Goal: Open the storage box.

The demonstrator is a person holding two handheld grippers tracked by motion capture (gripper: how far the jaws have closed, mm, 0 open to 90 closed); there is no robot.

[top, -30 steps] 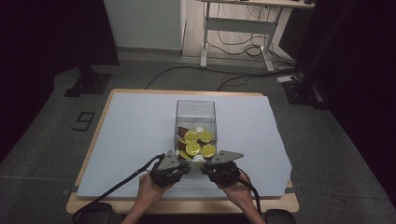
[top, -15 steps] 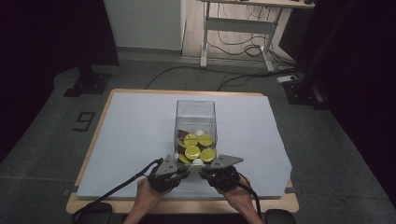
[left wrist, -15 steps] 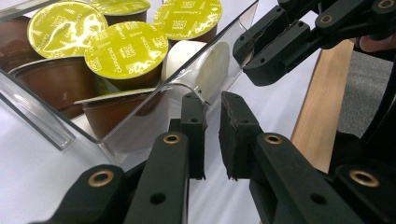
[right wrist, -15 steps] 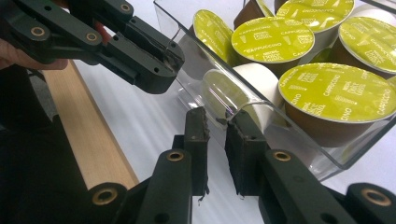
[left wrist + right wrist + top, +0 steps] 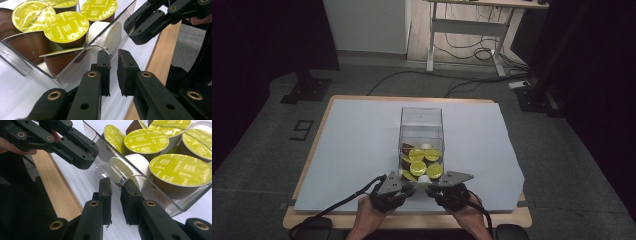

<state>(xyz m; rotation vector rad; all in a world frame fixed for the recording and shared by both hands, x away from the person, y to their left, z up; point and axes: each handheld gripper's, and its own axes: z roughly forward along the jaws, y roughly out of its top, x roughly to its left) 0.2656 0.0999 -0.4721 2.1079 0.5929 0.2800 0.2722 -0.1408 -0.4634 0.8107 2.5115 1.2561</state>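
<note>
We list: clear box (image 5: 421, 125); brown capsules (image 5: 65, 32) with yellow-green printed lids; one white capsule (image 5: 136, 163); black claws; white sheet (image 5: 352, 145) on tan bench (image 5: 312, 220).

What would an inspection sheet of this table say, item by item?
Surface: pale sheet over a wooden table.
Job's things: clear plastic box with yellow-lidded brown coffee capsules and white capsules inside.
Clutter: nothing seen.
Grippers: left gripper shut on the clear plastic box's near wall at one corner; right gripper shut on it at the other corner.
Cables: black cable trails from the left gripper; more cables on the floor.
Surroundings: grey floor, white desk frame, dark drapes.
</note>
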